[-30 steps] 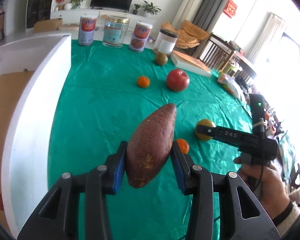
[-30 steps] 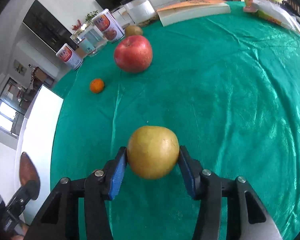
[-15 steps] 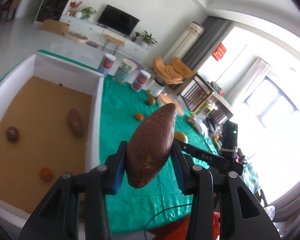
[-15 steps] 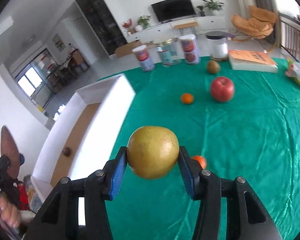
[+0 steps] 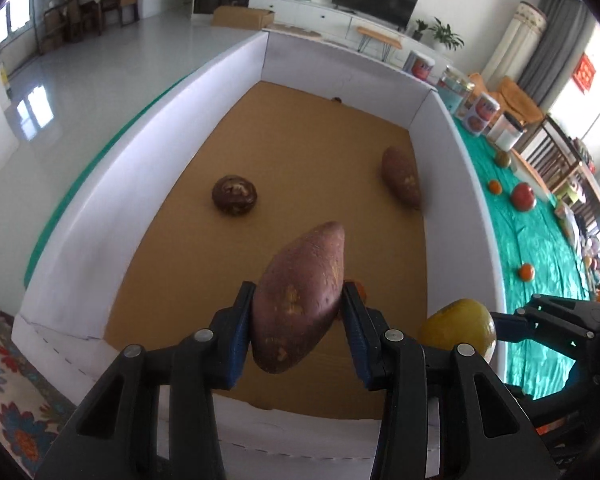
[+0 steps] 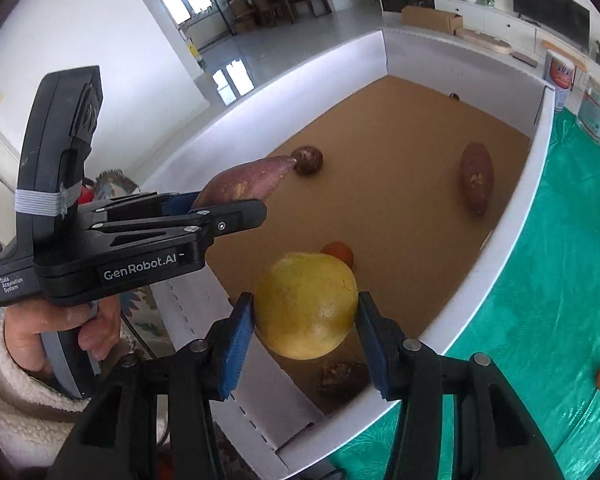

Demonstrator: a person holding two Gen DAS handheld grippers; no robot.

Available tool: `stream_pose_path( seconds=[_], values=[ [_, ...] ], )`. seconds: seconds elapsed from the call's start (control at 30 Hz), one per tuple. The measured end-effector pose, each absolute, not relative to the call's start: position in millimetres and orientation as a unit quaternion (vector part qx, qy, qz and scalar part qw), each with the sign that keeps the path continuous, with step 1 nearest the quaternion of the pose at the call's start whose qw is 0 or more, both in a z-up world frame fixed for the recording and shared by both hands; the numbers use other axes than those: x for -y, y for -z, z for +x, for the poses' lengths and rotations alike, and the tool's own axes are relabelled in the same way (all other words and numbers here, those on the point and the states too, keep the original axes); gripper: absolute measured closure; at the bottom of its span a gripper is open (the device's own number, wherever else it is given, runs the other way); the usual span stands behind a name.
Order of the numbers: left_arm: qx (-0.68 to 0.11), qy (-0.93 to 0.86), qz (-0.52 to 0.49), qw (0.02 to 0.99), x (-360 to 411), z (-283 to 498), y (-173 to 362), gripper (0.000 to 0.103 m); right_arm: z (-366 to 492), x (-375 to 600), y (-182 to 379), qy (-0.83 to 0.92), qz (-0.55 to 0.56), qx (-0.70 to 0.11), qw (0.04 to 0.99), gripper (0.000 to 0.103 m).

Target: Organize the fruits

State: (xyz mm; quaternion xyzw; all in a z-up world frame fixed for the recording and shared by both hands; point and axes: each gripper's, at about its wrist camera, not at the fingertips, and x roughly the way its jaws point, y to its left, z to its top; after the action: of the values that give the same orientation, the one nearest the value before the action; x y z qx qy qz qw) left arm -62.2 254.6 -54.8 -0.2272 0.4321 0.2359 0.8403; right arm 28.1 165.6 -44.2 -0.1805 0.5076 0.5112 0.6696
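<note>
My left gripper (image 5: 298, 322) is shut on a reddish-brown sweet potato (image 5: 300, 300) and hangs over the near end of a white-walled box (image 5: 452, 148) with a brown floor. My right gripper (image 6: 306, 332) is shut on a yellow round fruit (image 6: 306, 304), also above the box's near end. From the left wrist view the yellow fruit (image 5: 458, 330) shows at lower right; from the right wrist view the held sweet potato (image 6: 244, 182) pokes out of the left gripper. Inside the box lie another sweet potato (image 5: 402, 178), a dark brown round fruit (image 5: 234, 194) and a small orange (image 6: 338, 252).
On the green tablecloth (image 5: 540, 240) to the right of the box sit a red apple (image 5: 523, 197), small oranges (image 5: 526, 272) and a greenish fruit (image 5: 502, 158). Tins and jars (image 5: 480, 112) stand at the far table edge. A hand in a fleecy sleeve (image 6: 40, 344) holds the left gripper.
Both grippers swung left from above the tablecloth to above the box, each keeping its fruit. The right gripper rolled strongly and now sits close beside the left one.
</note>
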Motion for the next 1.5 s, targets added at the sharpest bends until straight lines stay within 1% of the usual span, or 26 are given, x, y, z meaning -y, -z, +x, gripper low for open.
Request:
stream_pose_path(
  seconds=[0.03, 0.07, 0.13, 0.17, 0.33, 0.37, 0.43, 0.5, 0.57, 0.7, 0.83, 0.9, 1.0, 1.13, 1.2, 1.27, 1.37, 1.43, 1.47, 1.5],
  values=[
    [-0.430, -0.242, -0.221, 0.841, -253, -62, 55, 0.061, 27, -168, 49, -0.510, -0.187, -0.510, 0.668, 0.052],
    [-0.426, -0.250, -0.213, 0.843, -251, -64, 55, 0.060, 27, -170, 52, -0.509, -0.189, -0.513, 0.665, 0.052],
    [-0.419, -0.261, -0.199, 0.846, -251, -63, 52, 0.050, 28, -170, 55, -0.509, -0.182, -0.516, 0.665, 0.052],
    [-0.415, -0.265, -0.197, 0.848, -252, -62, 49, 0.042, 30, -166, 54, -0.510, -0.174, -0.512, 0.669, 0.052],
    [-0.394, -0.256, -0.191, 0.862, -242, -59, 33, 0.040, 49, -133, 31, -0.502, -0.113, -0.491, 0.703, 0.051],
    [-0.390, -0.250, -0.189, 0.866, -237, -60, 29, 0.038, 55, -121, 26, -0.495, -0.100, -0.485, 0.714, 0.051],
    [-0.385, -0.235, -0.178, 0.875, -221, -51, 23, 0.036, 72, -99, 16, -0.477, -0.073, -0.472, 0.738, 0.048],
    [-0.384, -0.211, -0.163, 0.884, -198, -37, 18, 0.034, 84, -68, 13, -0.449, -0.047, -0.459, 0.765, 0.042],
    [-0.385, -0.179, -0.146, 0.894, -171, -22, 15, 0.031, 100, -29, 13, -0.411, -0.024, -0.451, 0.792, 0.040],
    [-0.397, -0.108, -0.124, 0.903, -117, 14, 17, 0.030, 126, 52, 29, -0.311, -0.001, -0.451, 0.837, 0.040],
    [-0.407, -0.082, -0.091, 0.905, -75, 44, 22, 0.030, 140, 121, 41, -0.227, -0.002, -0.453, 0.862, 0.038],
    [-0.409, -0.076, -0.075, 0.906, -58, 53, 24, 0.030, 141, 147, 45, -0.195, 0.001, -0.453, 0.870, 0.031],
    [-0.413, -0.073, -0.053, 0.906, -38, 66, 28, 0.030, 147, 173, 55, -0.160, 0.007, -0.454, 0.876, 0.025],
    [-0.418, -0.067, -0.041, 0.905, -20, 81, 35, 0.030, 153, 191, 73, -0.125, 0.012, -0.461, 0.878, 0.024],
    [-0.423, -0.063, -0.040, 0.903, -14, 89, 43, 0.030, 158, 198, 82, -0.105, 0.009, -0.464, 0.880, 0.021],
    [-0.431, -0.054, -0.047, 0.900, -12, 100, 56, 0.030, 165, 203, 94, -0.080, 0.001, -0.469, 0.880, 0.018],
    [-0.452, -0.040, -0.073, 0.888, -11, 118, 81, 0.030, 176, 213, 110, -0.047, -0.006, -0.479, 0.877, 0.018],
    [-0.471, -0.039, -0.099, 0.876, -14, 130, 98, 0.030, 181, 219, 114, -0.033, -0.007, -0.475, 0.879, 0.015],
    [-0.475, -0.045, -0.108, 0.872, -16, 135, 106, 0.030, 183, 223, 114, -0.031, -0.008, -0.472, 0.881, 0.011],
    [-0.474, -0.053, -0.112, 0.872, -17, 140, 111, 0.030, 187, 225, 114, -0.031, -0.011, -0.470, 0.882, 0.010]
  ],
)
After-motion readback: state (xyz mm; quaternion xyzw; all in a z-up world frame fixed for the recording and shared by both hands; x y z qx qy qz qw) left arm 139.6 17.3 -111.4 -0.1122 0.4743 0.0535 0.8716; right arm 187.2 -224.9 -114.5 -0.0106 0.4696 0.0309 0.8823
